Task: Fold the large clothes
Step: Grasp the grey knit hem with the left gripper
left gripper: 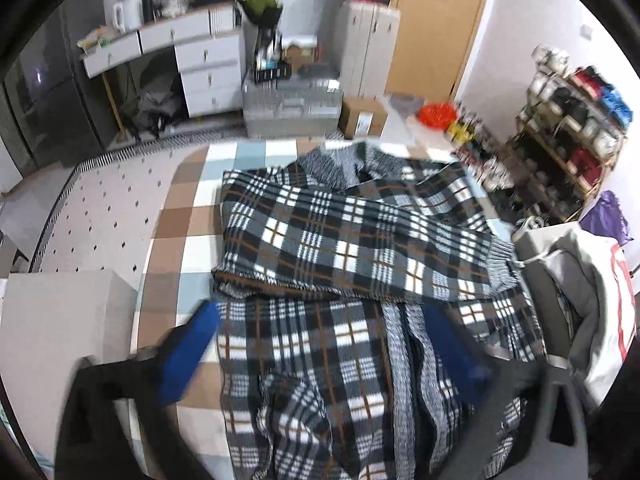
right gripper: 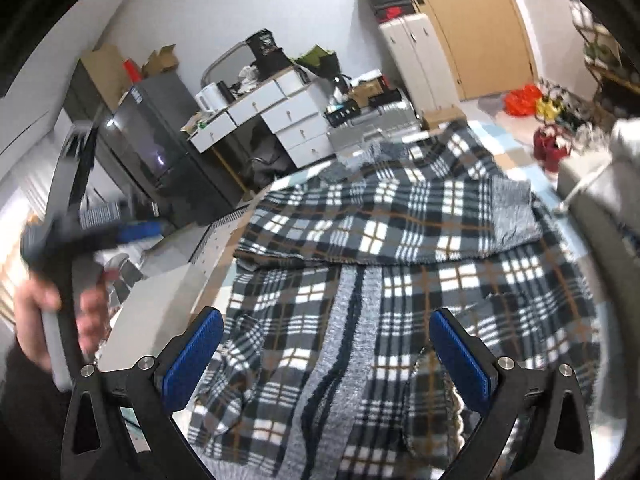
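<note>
Lived-in home room, drawer desk (left gripper: 200,56), shoe rack (left gripper: 568,148), wooden door (left gripper: 436,28)

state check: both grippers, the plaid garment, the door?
left gripper: open, fingers spread over the garment, gripping nothing
right gripper: open, fingers apart above the garment, empty
plaid garment: lying on the checked mat, far part folded over the near part
door: shut

Motion blur smears the left hand-held gripper (left gripper: 328,348) and shoe rack (left gripper: 560,152).
</note>
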Demonstrator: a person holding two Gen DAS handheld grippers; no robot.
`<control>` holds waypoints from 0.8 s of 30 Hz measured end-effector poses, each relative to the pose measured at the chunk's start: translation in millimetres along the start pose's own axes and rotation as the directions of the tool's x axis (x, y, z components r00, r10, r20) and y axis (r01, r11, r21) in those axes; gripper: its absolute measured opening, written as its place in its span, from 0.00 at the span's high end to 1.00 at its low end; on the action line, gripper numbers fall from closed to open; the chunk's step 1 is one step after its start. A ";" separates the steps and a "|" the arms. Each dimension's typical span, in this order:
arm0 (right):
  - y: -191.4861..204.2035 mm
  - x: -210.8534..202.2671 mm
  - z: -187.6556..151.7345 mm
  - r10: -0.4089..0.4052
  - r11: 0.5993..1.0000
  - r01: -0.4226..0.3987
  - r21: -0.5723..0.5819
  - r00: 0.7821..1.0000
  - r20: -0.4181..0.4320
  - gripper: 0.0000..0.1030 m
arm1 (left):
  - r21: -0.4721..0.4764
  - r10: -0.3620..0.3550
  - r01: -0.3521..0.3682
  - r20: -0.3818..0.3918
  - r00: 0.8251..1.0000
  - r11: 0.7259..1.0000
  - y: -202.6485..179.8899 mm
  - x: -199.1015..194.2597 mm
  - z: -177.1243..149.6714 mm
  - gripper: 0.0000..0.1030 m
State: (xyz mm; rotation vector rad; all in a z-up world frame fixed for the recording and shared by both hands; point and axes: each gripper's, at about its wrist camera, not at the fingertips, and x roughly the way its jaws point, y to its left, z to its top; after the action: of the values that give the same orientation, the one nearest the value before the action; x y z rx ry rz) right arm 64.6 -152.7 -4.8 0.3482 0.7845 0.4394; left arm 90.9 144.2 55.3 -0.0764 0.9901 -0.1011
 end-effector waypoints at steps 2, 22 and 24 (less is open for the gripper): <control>-8.3 13.4 -5.4 -0.001 1.000 0.001 0.006 1.000 -0.022 0.00 | -0.033 -0.001 0.000 -0.027 1.000 0.999 4.1 18.6 21.3 0.01; -61.8 32.9 -32.3 0.085 0.996 -0.085 0.006 0.988 -0.129 0.00 | -0.154 0.065 -0.104 -0.242 0.968 0.983 4.8 278.2 158.9 0.01; -63.7 33.1 -32.9 0.111 0.994 -0.109 0.017 0.984 -0.138 0.00 | -0.147 0.063 -0.105 -0.262 0.963 0.984 4.2 292.9 163.6 0.01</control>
State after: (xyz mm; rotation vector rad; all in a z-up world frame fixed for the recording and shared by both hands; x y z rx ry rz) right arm 76.9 -186.1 -75.4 0.3737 0.9058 0.5684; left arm 387.5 116.2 -98.9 -0.1716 1.2587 0.0488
